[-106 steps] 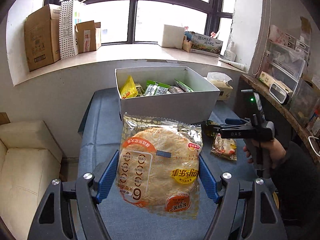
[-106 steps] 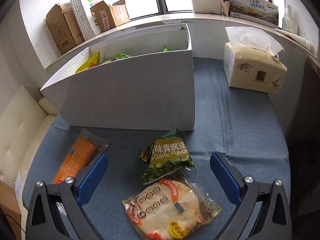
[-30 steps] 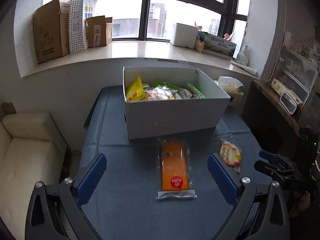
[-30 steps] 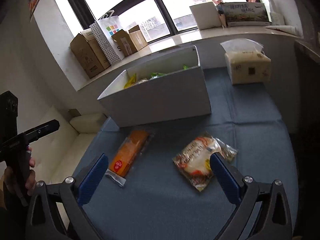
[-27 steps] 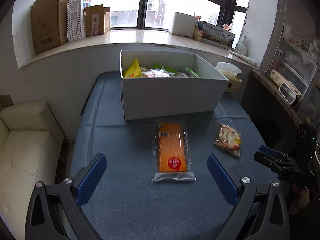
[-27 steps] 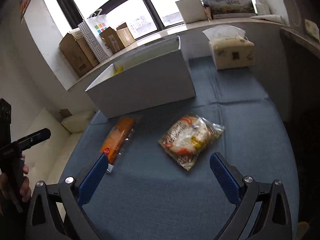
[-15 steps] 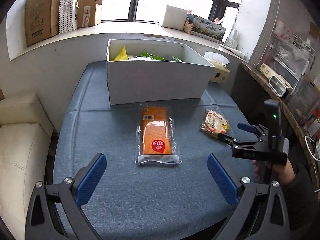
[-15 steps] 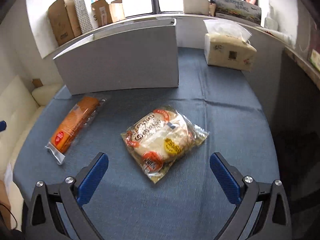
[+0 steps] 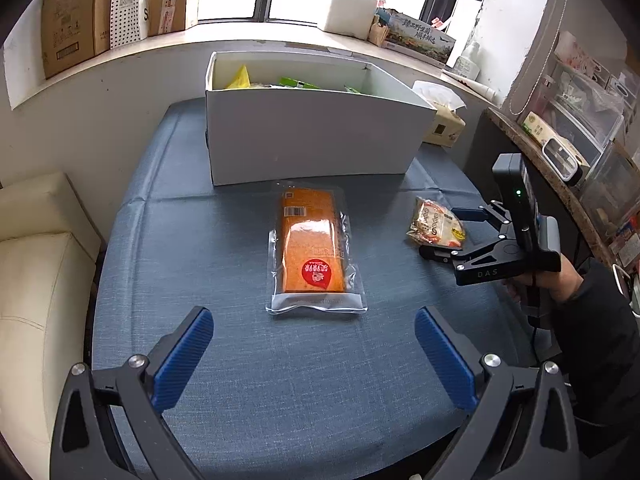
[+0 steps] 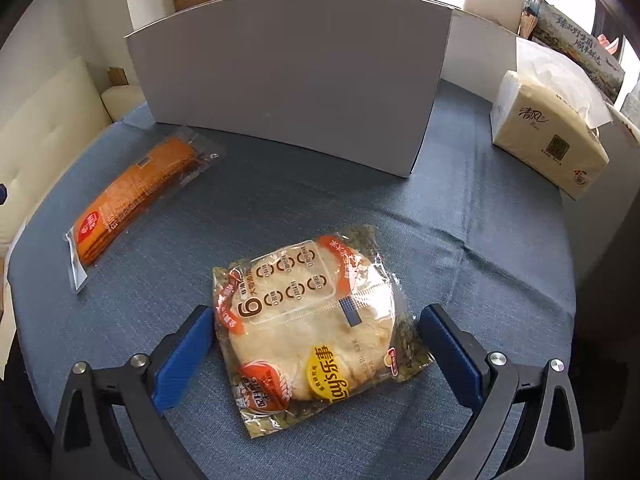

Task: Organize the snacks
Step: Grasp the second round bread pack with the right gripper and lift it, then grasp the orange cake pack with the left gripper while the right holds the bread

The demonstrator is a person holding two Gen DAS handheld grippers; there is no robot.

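An orange cake packet (image 9: pixel 312 248) lies flat on the blue tablecloth, ahead of my open left gripper (image 9: pixel 314 332), which holds nothing. A round cracker bag (image 10: pixel 304 288) lies between the blue fingers of my open right gripper (image 10: pixel 316 316); the left finger (image 10: pixel 188 344) is at the bag's edge. In the left wrist view the right gripper (image 9: pixel 450 236) straddles the cracker bag (image 9: pixel 436 226), held by a hand in a dark sleeve. The white box (image 9: pixel 312 144) with several snacks stands behind both packets.
A tissue pack (image 10: pixel 548 136) sits at the table's far right, beside the white box (image 10: pixel 288 80). The orange cake packet (image 10: pixel 132 196) lies left of the right gripper. A cream sofa (image 9: pixel 36 264) borders the table's left edge; cluttered shelves (image 9: pixel 580 128) stand on the right.
The left gripper let go of the cracker bag it held 3.5 s ago and now hangs over the orange packet. The right gripper came down and forward until its fingers flank the remaining cracker bag.
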